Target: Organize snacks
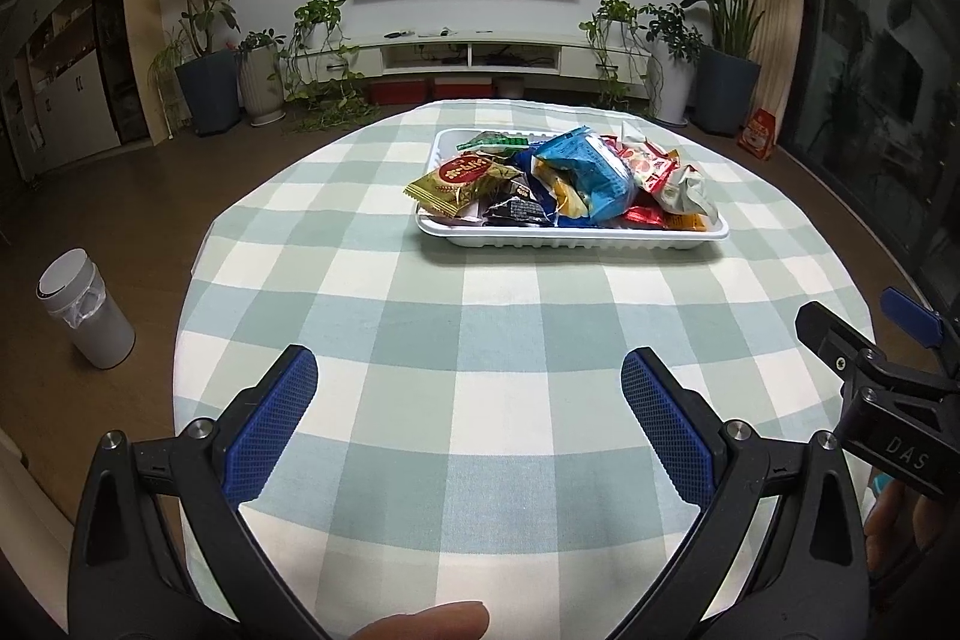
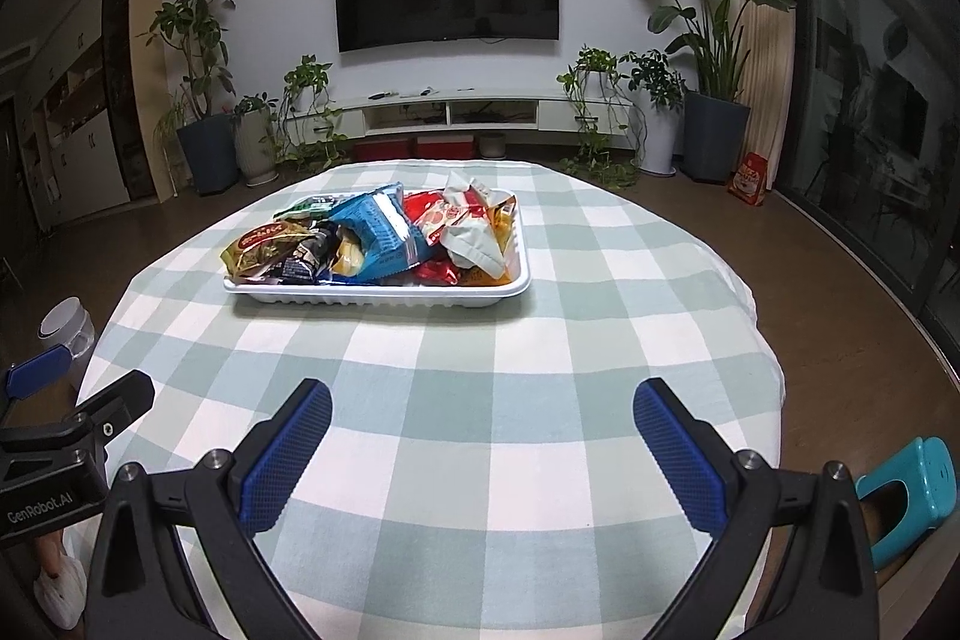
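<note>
A white tray (image 1: 570,237) sits on the far half of the checked table, heaped with snack packets: a blue bag (image 1: 591,175), a gold-and-red packet (image 1: 459,184), a black packet (image 1: 516,210) and a crumpled white-and-red bag (image 1: 672,181). The tray also shows in the right wrist view (image 2: 384,299), with the blue bag (image 2: 378,235) on top. My left gripper (image 1: 468,370) is open and empty over the near table. My right gripper (image 2: 483,403) is open and empty, well short of the tray.
The table has a green-and-white checked cloth (image 1: 480,328). A white bin (image 1: 84,316) stands on the floor at the left. A teal stool (image 2: 912,484) stands at the right. The other gripper shows at each view's edge (image 1: 864,370).
</note>
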`<state>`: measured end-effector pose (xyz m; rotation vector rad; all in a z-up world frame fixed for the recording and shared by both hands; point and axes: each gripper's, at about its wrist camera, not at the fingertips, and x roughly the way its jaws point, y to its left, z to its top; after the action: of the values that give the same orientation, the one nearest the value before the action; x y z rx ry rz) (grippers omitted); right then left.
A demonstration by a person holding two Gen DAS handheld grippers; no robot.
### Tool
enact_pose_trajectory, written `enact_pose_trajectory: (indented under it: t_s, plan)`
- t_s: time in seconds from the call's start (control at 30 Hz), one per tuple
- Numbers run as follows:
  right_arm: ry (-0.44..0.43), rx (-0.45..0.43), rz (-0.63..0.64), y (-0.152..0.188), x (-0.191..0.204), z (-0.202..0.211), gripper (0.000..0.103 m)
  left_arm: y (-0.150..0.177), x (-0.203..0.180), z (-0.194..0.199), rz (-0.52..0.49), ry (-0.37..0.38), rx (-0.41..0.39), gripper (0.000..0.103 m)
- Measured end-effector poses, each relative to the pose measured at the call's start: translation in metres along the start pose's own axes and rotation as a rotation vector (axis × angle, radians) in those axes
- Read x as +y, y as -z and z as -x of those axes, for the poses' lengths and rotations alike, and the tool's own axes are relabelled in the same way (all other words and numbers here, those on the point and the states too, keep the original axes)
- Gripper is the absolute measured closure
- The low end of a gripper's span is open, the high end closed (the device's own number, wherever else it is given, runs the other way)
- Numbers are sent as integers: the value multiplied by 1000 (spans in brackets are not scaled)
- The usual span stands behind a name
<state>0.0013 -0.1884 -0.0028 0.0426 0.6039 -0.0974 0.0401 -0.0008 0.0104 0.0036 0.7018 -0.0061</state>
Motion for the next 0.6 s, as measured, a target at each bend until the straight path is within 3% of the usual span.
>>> enact_pose_trajectory:
  t_s: [0.6]
  plan:
    - [3,15,2,2,1,-2,0,2,1,-7,2,3,13,0]
